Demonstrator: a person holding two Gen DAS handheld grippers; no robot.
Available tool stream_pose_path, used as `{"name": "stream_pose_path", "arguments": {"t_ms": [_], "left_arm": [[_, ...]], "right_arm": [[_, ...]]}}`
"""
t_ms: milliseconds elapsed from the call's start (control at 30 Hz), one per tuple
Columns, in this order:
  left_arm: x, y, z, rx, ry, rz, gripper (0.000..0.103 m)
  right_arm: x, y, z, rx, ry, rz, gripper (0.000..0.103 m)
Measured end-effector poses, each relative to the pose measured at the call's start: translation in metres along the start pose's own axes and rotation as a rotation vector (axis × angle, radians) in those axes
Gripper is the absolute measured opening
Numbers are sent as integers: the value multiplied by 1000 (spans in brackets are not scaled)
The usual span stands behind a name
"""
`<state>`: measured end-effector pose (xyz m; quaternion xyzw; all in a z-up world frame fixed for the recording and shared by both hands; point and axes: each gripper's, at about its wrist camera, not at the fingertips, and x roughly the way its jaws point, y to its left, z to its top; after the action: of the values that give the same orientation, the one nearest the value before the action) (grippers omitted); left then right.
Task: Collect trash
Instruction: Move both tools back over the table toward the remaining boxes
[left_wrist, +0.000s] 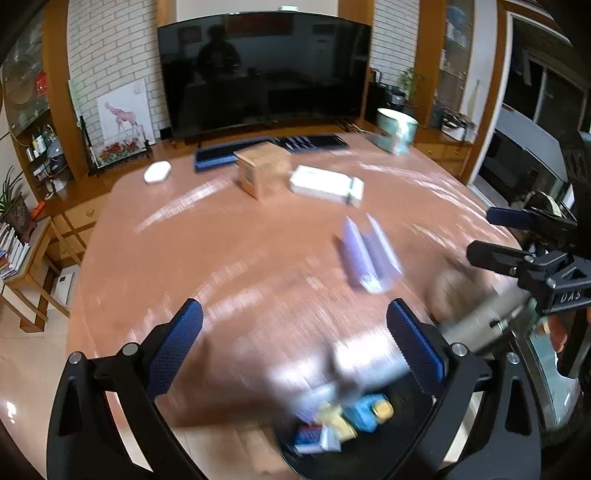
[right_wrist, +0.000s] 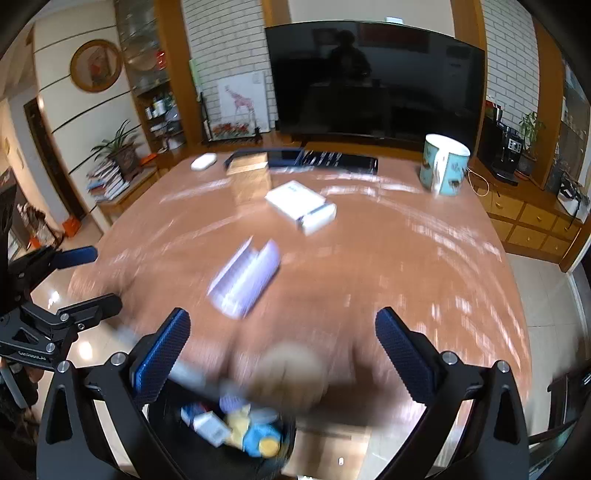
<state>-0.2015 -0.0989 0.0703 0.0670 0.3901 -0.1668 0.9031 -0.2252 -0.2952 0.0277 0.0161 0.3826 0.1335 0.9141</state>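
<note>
My left gripper (left_wrist: 297, 336) stands open over the near edge of the brown table (left_wrist: 221, 266), nothing between its blue pads. My right gripper (right_wrist: 284, 343) is open too and holds nothing. Each shows in the other's view, the right gripper (left_wrist: 495, 236) at the right edge and the left gripper (right_wrist: 85, 280) at the left edge. Below the table edge stands a black bin (left_wrist: 373, 461) (right_wrist: 207, 461) with several blue, yellow and white pieces of trash (left_wrist: 354, 417) (right_wrist: 243, 428). A blurred tan and grey thing (left_wrist: 461, 299) (right_wrist: 291, 373) hangs near the bin; what it is I cannot tell. An open purple-white carton (left_wrist: 369, 254) (right_wrist: 243, 280) lies on the table.
Further back lie a white box (left_wrist: 325, 184) (right_wrist: 299, 205), a cardboard box (left_wrist: 264, 173), a small white pebble-shaped thing (left_wrist: 157, 171), a dark blue flat case (left_wrist: 218, 155) and a teal mug (left_wrist: 397, 131) (right_wrist: 443, 166). A large television (left_wrist: 262, 70) stands behind the table.
</note>
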Motion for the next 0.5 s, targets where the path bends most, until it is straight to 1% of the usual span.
{"name": "stream_pose_path", "arguments": {"t_ms": [67,167,267,400,500], "left_arm": [[15,15,14,-9,2,-3,100],[43,38,37,-8,23,-2,100],[73,54,55,-4,56,-19,100],[108,62,78,30,86,-14,100],[135,65,94,61,100,-28,100]], "right_arm": [[21,-6,18,14,14,-1,99],[58,-17,44,17,57,-29,99],[89,-20,61,13,89,-26,99],[131,-22,76,-38,149,-21,99],[156,-22,84,-92,189,22,99]]}}
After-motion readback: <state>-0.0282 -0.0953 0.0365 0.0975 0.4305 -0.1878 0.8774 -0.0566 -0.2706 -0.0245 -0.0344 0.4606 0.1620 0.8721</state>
